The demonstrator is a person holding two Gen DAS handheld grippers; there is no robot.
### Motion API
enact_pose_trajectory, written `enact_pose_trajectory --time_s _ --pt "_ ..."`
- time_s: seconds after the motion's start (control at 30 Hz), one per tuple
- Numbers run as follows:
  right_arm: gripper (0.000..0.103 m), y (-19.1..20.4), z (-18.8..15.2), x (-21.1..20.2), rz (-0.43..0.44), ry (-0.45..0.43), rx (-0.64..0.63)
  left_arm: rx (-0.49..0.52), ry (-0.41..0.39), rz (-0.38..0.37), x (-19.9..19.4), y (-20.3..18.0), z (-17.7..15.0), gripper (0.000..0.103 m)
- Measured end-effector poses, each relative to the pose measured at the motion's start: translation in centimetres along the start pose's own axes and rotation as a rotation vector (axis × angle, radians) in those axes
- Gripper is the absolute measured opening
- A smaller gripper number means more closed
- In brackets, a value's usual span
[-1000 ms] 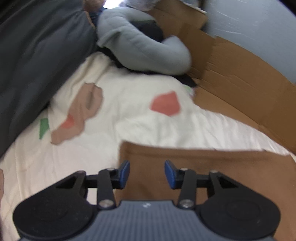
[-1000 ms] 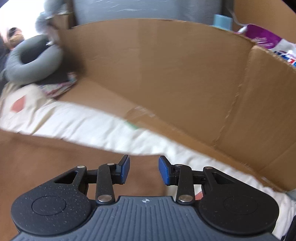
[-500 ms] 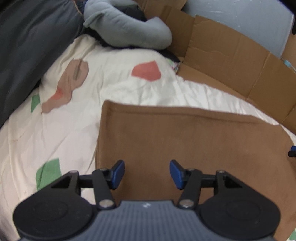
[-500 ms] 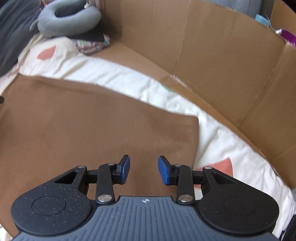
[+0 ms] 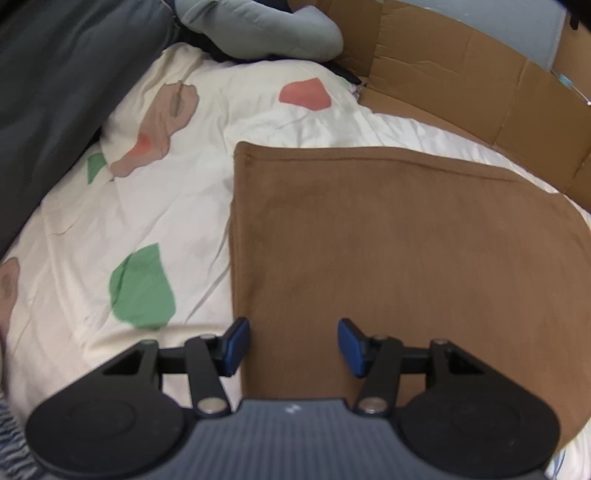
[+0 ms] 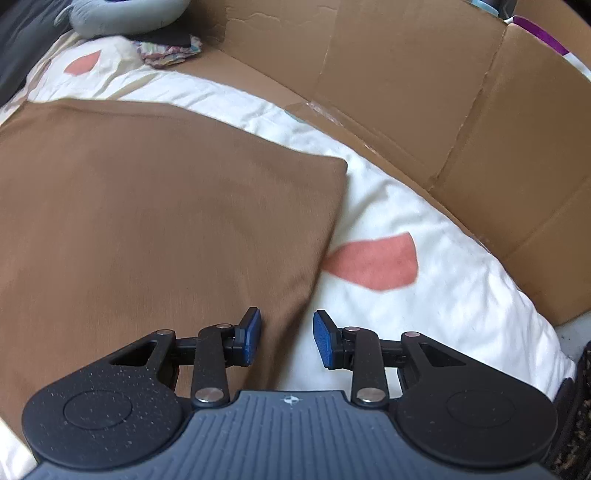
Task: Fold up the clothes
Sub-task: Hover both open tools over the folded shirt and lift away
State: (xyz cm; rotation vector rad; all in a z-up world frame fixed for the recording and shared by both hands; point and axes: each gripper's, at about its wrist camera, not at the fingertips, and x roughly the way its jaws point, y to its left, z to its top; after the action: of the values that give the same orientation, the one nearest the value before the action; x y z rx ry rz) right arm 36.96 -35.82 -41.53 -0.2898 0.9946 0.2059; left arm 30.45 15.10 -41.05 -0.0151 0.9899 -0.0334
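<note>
A brown cloth (image 5: 399, 236) lies flat on a white bedspread (image 5: 177, 206) with red and green patches. It also shows in the right wrist view (image 6: 155, 206). My left gripper (image 5: 291, 345) is open and empty, above the cloth's near left edge. My right gripper (image 6: 286, 338) is open and empty, above the cloth's near right edge, where the cloth meets the bedspread (image 6: 424, 302).
A cardboard wall (image 6: 424, 103) runs along the far side of the bed and shows in the left wrist view (image 5: 461, 85). A grey neck pillow (image 5: 266, 33) and a dark blanket (image 5: 62, 85) lie at the head. A small patterned cloth (image 6: 166, 53) sits beside the cardboard.
Both grippers have pulled back from the cloth's far edge toward its near edge, staying open. The cloth, earlier seen only at its far edge, now shows spread flat.
</note>
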Motion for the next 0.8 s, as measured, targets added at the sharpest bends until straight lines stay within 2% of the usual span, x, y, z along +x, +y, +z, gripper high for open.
enact_pose_trajectory --time_s 0.23,0.4,0.57,0.67,0.8 --pt "0.037 0.2 -0.6 -3.0 -0.006 -0.040 0.017 -0.039 -0.010 -0.013 -3.0 -0.9 -0.4 0.056" --pt "0.029 2.0 -0.4 -3.9 0.045 -0.053 0.002 -0.083 -0.023 -0.084 -4.0 -3.3 -0.8 0.056" --pt "0.029 3.8 -0.9 -3.5 0.074 -0.028 -0.029 -0.097 -0.012 -0.159 -3.4 -5.5 -1.6 0.056" --pt "0.029 4.8 -1.3 -3.3 0.091 -0.014 -0.047 -0.044 0.044 -0.154 -2.1 -6.6 -2.5 0.055" --pt "0.029 3.6 -2.8 -3.3 0.071 0.011 0.033 -0.039 0.077 -0.130 -2.0 -6.3 -3.5 0.055"
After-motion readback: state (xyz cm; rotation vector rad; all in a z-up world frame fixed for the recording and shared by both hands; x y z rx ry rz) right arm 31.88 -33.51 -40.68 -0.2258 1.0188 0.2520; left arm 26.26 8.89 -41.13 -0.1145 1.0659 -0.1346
